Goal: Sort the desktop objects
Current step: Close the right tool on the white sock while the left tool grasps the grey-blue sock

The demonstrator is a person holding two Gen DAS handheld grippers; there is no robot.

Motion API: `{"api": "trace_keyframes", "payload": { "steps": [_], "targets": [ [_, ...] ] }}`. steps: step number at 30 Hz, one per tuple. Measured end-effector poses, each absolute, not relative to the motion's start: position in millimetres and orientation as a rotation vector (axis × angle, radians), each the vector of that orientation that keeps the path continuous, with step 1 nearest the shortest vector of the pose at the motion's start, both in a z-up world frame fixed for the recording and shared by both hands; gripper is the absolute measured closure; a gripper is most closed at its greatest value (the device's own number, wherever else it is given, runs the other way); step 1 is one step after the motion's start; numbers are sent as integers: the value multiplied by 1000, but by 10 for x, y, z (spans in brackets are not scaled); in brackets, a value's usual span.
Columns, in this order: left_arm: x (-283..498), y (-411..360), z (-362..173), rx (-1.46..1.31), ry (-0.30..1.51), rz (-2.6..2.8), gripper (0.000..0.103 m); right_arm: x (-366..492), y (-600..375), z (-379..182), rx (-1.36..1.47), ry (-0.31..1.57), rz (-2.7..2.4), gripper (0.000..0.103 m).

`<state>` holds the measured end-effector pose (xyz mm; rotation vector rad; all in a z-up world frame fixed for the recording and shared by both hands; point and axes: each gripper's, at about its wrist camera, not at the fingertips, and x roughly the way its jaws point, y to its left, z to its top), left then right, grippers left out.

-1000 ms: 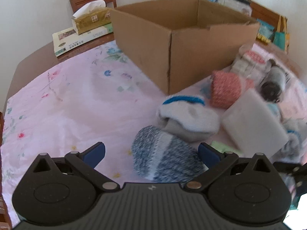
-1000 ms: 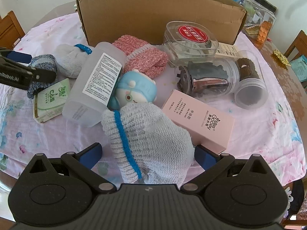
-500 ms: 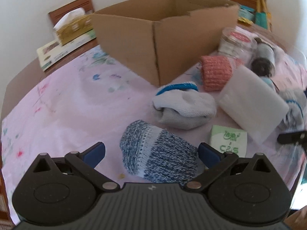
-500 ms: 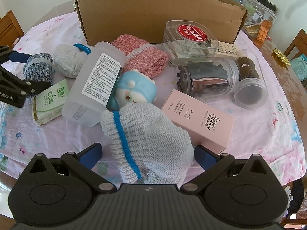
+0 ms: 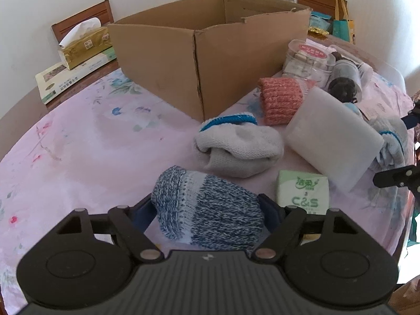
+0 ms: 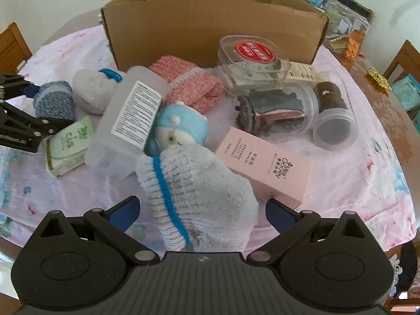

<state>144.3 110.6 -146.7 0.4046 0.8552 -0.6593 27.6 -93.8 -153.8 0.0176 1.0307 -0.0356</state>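
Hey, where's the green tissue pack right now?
The green tissue pack lies on the tablecloth at the left-wrist view's lower right, between the blue marled sock and the translucent container.

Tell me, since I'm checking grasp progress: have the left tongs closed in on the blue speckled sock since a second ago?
Yes. The left tongs have narrowed from wide open onto the blue speckled sock, which has not shifted beside the green tissue pack.

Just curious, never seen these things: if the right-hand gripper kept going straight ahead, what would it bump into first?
The grey sock with a blue stripe, already lying between the open fingers of the right gripper. Beyond it sits the blue plush toy, though depth is hard to judge.
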Motion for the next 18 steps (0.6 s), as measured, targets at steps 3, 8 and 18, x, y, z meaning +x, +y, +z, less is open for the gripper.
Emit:
{"api": "trace_keyframes", "payload": {
  "steps": [3, 8, 18],
  "targets": [
    [1440, 1125, -1462, 395, 862, -654, 24, 278, -894, -1509, -9, 1011, -20, 0],
    [1452, 1145, -1443, 375, 874, -648, 24, 315, -890, -1498, -30, 1010, -11, 9],
    [1450, 1166, -1374, 346, 874, -645, 25, 290, -931, -1438, -53, 1026, -1, 25]
  ]
}}
